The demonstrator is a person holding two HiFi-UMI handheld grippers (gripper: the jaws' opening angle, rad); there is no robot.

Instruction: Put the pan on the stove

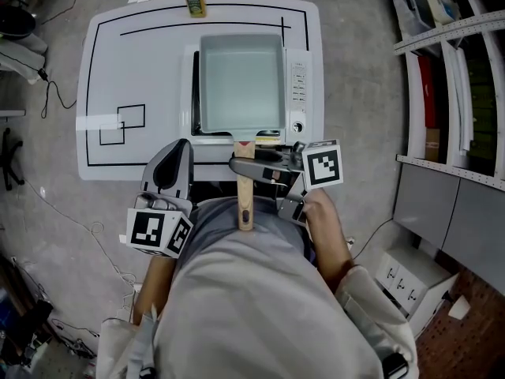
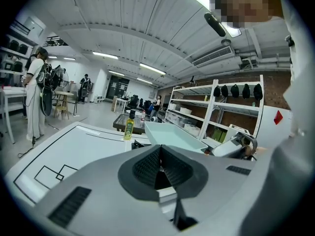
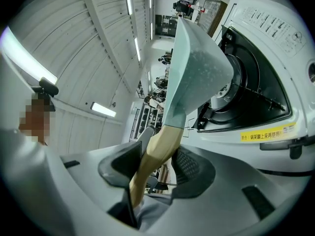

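A pale green square pan lies over the white portable stove on the white table. Its wooden handle sticks out past the table's front edge toward me. My right gripper is shut on that handle close to the pan. In the right gripper view the handle runs between the pads of the right gripper, with the pan tilted beside the black burner; I cannot tell whether it rests there. My left gripper is shut and empty at the table's front edge; in its own view the left gripper has its pads together.
A yellow-green bottle stands at the table's far edge. Black outlined squares mark the table's left part. Metal shelving runs along the right. Cables lie on the floor at left. A person stands far off.
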